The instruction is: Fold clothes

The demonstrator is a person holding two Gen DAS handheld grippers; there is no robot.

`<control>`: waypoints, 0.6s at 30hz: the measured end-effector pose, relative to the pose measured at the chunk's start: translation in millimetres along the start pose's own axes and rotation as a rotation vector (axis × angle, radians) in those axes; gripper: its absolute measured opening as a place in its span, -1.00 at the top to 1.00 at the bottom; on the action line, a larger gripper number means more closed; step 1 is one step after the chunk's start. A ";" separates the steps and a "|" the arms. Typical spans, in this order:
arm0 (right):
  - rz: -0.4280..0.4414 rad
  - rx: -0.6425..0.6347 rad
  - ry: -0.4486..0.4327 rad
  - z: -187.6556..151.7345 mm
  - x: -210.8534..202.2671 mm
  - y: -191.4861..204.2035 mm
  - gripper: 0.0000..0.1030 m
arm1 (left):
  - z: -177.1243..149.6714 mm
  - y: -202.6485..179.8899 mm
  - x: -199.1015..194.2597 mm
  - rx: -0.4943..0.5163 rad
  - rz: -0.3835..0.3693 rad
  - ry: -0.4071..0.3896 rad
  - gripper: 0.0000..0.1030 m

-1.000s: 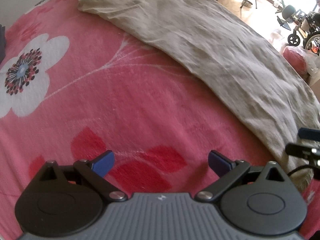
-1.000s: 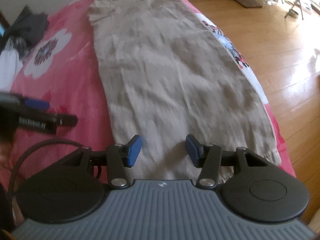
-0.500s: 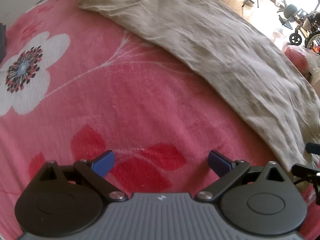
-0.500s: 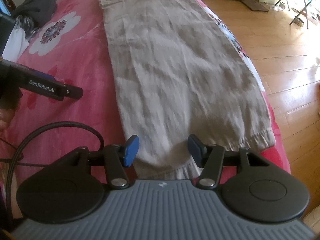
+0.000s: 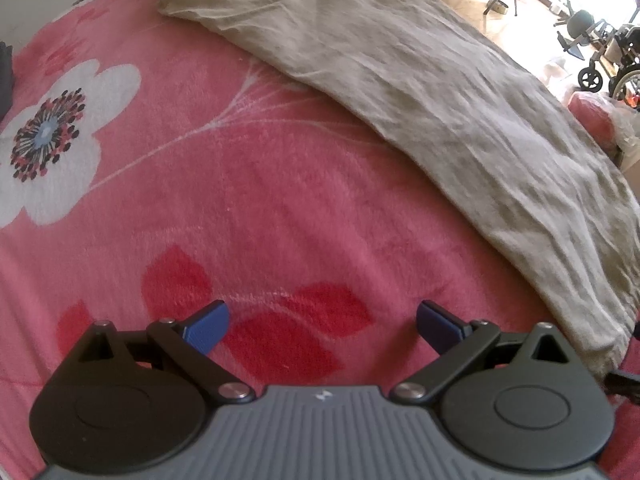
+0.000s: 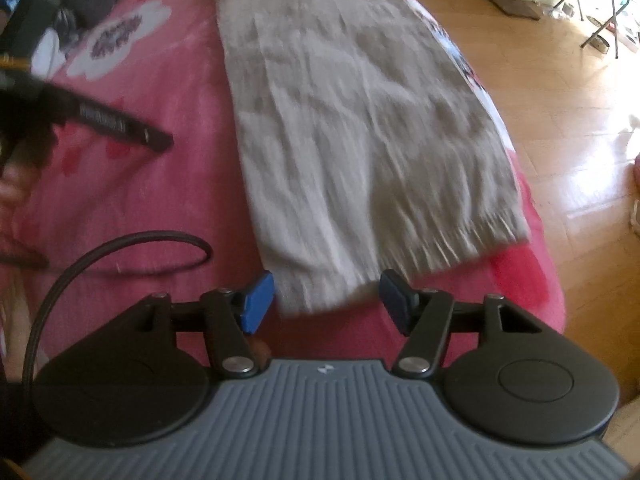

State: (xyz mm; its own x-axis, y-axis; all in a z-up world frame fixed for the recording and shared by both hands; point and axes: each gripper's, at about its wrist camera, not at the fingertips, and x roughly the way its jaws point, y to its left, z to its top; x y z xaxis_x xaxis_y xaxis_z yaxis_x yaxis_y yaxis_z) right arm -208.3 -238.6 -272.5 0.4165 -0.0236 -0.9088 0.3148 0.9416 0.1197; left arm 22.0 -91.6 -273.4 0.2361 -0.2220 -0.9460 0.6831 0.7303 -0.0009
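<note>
garment (image 6: 360,140) motion-blurred at hem, far end cut off by frame

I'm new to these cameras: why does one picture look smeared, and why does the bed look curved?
Right wrist view: motion blur streaks the beige garment, and sunlight glares off the wooden floor. Left wrist view: sharper, but the fisheye lens bulges the pink blanket, and the window area at top right is overexposed.
</note>
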 end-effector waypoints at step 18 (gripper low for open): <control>0.201 0.450 -0.218 43.7 -7.0 -135.2 -0.15 | -17.3 -19.8 -15.1 0.010 -0.468 -0.018 -0.92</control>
State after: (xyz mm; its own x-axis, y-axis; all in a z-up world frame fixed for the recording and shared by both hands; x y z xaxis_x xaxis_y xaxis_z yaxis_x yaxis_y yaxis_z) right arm -216.5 -380.4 -264.9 0.6585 0.0285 -0.7520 0.5249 0.6988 0.4860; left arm -7.1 -91.6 -264.7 -0.0869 -0.5377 -0.8387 0.7256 0.5427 -0.4231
